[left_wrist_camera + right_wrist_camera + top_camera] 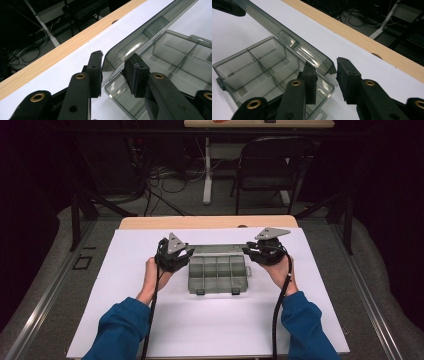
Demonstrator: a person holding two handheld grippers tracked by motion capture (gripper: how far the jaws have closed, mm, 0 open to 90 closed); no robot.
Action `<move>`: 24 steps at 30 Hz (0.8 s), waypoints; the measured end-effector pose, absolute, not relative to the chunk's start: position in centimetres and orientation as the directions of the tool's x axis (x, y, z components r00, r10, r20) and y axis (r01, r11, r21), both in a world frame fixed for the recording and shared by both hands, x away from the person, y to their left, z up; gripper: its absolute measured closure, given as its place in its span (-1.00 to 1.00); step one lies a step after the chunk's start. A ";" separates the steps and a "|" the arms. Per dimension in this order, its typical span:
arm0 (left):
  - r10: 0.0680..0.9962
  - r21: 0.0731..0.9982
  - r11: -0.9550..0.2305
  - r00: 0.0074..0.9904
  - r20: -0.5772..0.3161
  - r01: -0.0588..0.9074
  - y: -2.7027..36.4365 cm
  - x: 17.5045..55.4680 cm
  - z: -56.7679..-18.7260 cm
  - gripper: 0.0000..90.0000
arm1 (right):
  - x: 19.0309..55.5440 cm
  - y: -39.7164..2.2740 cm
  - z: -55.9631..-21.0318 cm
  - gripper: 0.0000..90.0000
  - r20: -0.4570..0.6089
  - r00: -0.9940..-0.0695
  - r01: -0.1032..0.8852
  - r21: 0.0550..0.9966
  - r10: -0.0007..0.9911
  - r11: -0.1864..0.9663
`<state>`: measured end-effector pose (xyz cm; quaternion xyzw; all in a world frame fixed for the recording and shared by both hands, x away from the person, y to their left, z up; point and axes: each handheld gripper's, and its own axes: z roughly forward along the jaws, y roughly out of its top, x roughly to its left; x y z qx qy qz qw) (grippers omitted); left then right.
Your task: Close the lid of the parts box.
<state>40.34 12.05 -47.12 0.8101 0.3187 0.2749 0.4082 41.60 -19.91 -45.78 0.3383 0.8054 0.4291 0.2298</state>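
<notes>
Closing lid [130, 47] of organizer box [218, 274]: left gripper [113, 72] clamps one lid corner, right gripper [325, 72] jaws straddle the other, contact unclear. Lower both evenly.

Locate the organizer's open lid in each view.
High view: lid is a thin strip at the box's far edge, centre.
Left gripper view: upper right, its corner between the left claw's pads.
Right gripper view: upper left, its corner between the right claw's pads.
Shared landmark: wooden table edge.
</notes>
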 end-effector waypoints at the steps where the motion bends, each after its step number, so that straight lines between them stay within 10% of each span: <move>1: 0.738 0.836 -0.469 0.647 0.192 0.286 12.1 40.3 -47.1 0.49 | 41.5 -19.9 -45.9 0.53 -0.080 -0.666 0.346 0.848 0.742 0.402; 24: 0.726 0.836 -0.468 0.664 0.179 0.287 12.2 39.4 -47.8 0.44 | 39.7 -20.0 -46.6 0.52 -0.119 -0.663 0.318 0.848 0.739 0.423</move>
